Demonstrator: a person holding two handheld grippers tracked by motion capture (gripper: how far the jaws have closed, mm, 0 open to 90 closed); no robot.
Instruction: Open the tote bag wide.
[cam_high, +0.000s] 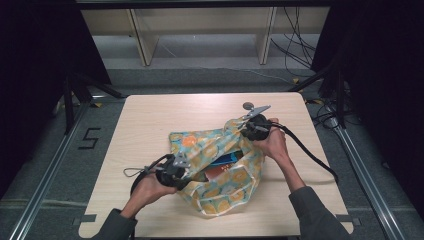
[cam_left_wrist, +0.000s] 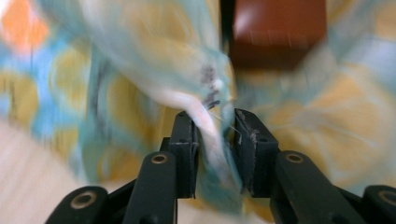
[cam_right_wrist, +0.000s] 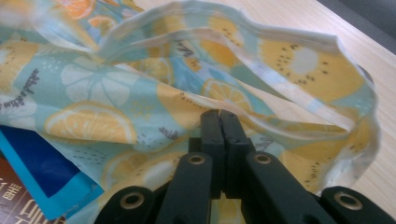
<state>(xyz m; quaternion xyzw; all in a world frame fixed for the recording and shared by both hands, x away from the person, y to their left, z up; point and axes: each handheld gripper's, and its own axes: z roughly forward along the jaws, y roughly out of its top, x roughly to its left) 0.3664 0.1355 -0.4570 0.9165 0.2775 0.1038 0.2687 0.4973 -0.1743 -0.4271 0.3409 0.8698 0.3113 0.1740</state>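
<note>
The left gripper (cam_left_wrist: 212, 140) pinches a bunched fold of the fruit-print cloth bag (cam_high: 220, 170) between its jaws, at the bag's near left edge. The right gripper (cam_right_wrist: 219, 128) has its jaws pressed together on the bag's hemmed rim, at the far right corner, so the bag's mouth is held open between the two grippers. Inside the mouth lie one blue packet (cam_right_wrist: 42, 177) and one reddish-brown box (cam_left_wrist: 278, 32), side by side. The single bag rests on the near half of a pale wooden table (cam_high: 150, 115). Beyond the table, grey floor (cam_high: 200, 77) runs to a light shelf frame (cam_high: 145, 45), with several black cables (cam_high: 295, 50) at far right and dark curtains on both sides.
</note>
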